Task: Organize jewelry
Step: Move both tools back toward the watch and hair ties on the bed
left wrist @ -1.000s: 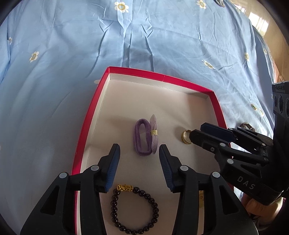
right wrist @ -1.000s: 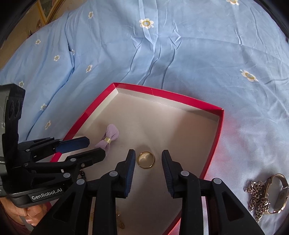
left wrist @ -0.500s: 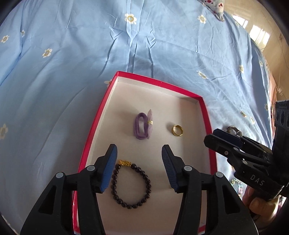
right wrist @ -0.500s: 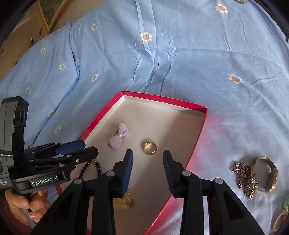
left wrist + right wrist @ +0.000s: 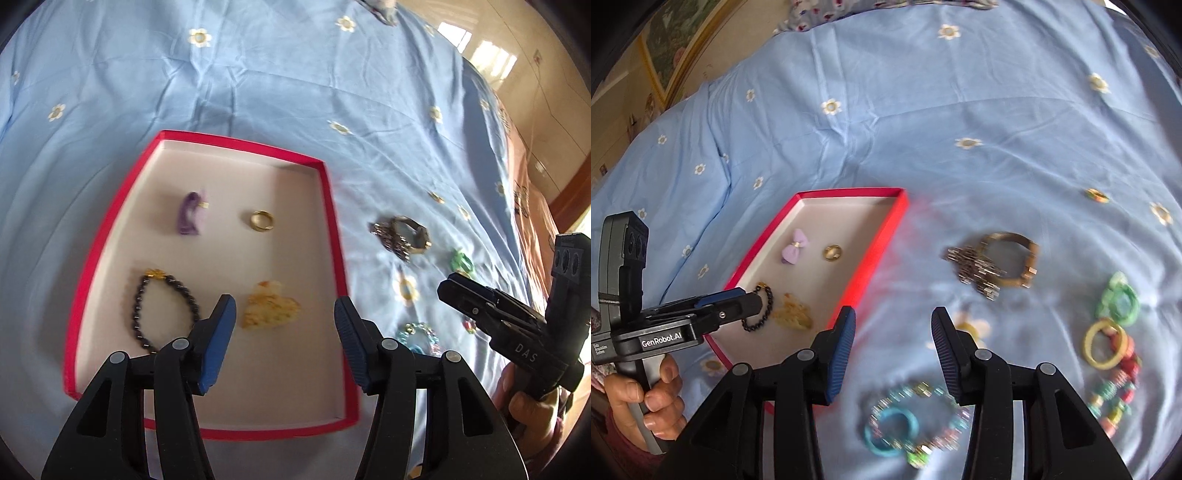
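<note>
A red box (image 5: 334, 229) (image 5: 886, 236) lies on the blue bedsheet. It holds a purple bow (image 5: 190, 214) (image 5: 795, 246), a gold ring (image 5: 261, 220) (image 5: 833, 252), a black bead bracelet (image 5: 162, 306) (image 5: 764, 306) and a yellow heart piece (image 5: 269, 304) (image 5: 792, 314). My left gripper (image 5: 284, 321) is open and empty above the box's near right part. My right gripper (image 5: 892, 332) is open and empty over the sheet, right of the box. A gold watch with chain (image 5: 402, 234) (image 5: 993, 264) lies on the sheet.
Loose jewelry lies on the sheet right of the box: a green ring piece (image 5: 1119, 301), a yellow ring (image 5: 1104, 343), a colourful bead string (image 5: 1115, 398), a blue ring with bead bracelet (image 5: 908, 421) and a small ring (image 5: 1096, 195). The bed's edge and floor (image 5: 535, 92) are at the far right.
Both grippers have pulled back and up from the box and shifted right. The right gripper let go of the gold ring, which lies in the box. More loose jewelry has come into view.
</note>
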{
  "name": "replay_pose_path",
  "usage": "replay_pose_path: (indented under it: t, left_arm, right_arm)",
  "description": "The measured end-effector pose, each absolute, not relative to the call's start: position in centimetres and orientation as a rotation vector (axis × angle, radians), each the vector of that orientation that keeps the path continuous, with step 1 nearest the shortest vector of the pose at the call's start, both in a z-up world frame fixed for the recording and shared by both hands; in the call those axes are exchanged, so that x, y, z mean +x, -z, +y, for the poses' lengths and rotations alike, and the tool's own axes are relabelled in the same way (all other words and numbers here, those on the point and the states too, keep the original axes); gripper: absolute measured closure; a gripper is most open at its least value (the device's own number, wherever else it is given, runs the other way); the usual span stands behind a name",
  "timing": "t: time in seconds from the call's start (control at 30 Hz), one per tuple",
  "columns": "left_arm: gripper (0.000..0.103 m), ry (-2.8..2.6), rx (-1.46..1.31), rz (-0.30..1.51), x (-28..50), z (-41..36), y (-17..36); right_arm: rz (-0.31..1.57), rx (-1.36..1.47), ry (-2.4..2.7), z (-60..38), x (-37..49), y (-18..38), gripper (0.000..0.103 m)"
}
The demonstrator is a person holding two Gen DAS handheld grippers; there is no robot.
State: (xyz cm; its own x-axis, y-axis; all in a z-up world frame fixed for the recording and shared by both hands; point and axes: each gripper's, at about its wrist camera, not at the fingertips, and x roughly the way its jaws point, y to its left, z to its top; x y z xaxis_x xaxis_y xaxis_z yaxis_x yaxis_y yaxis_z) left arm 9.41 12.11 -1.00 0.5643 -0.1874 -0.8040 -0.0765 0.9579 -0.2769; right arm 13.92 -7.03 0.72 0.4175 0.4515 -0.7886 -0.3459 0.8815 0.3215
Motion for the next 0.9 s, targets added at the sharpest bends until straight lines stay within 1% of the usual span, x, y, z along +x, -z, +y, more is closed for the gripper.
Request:
replay_pose_path:
  t: [0.1,0.3,0.43,0.5,0.9]
  left_arm:
    - [0.048,0.095,-0.278,0.976,9.7,10.6,0.8]
    - [0.047,0.134,-0.232,0.985,10.8,7.9,0.8]
    - [0.043,0.155,-0.202,0.993,11.6,6.4,0.8]
    - [0.043,0.166,-0.188,0.996,12.0,5.7,1.0]
    - [0.043,0.273,-0.123,0.977,16.4,-0.2,0.5]
  right_arm:
    - [1.021,0.12,-0.455,-9.4,13.2,-0.9,0.055]
    - [1.016,0.153,-0.372,-13.8,12.2,-0.8,0.055]
    - [1.007,0.175,-0.322,-16.5,11.8,-0.9,0.055]
    - [1.001,0.185,-0.295,-17.7,11.7,-1.0,0.055]
    - [0.992,0.203,-0.192,-21.5,13.9,-0.4,0.055]
